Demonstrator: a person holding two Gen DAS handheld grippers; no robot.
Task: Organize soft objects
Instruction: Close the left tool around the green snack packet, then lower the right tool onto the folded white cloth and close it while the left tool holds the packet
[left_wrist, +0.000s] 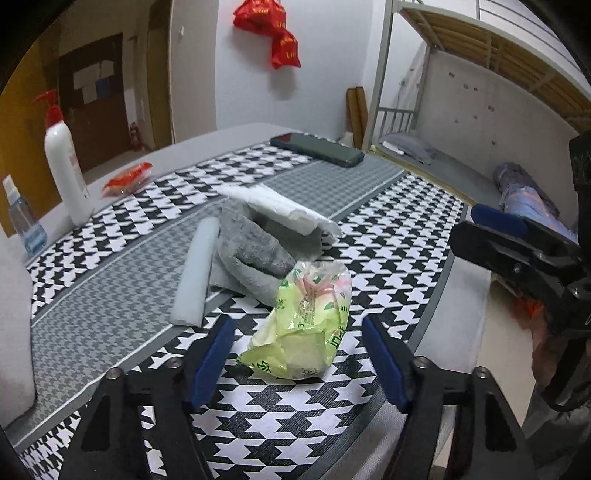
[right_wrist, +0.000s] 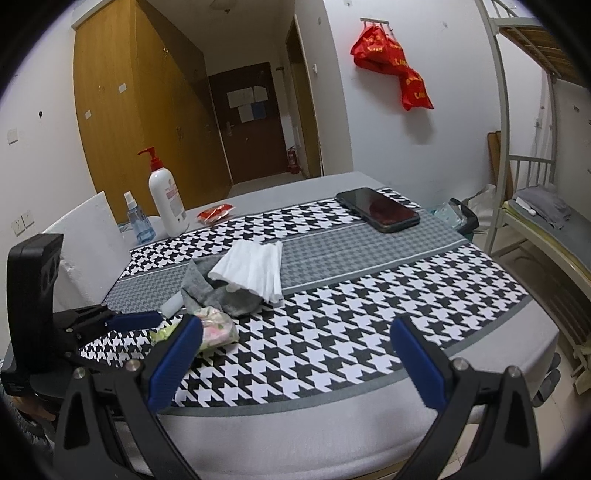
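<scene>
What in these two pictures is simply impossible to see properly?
- Green tissue pack, right wrist view: partly hidden by the right gripper's finger.
- Grey sock, left wrist view: its far end lies under the white foam sheets.
- Pump bottle label: too small to read.

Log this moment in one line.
left gripper: open around tissue pack | right gripper: open, empty | towel: on table

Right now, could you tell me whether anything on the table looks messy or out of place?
Yes: the grey cloth lies crumpled, with the white pads tilted on it. The phone is the one hard thing on the mat.
</scene>
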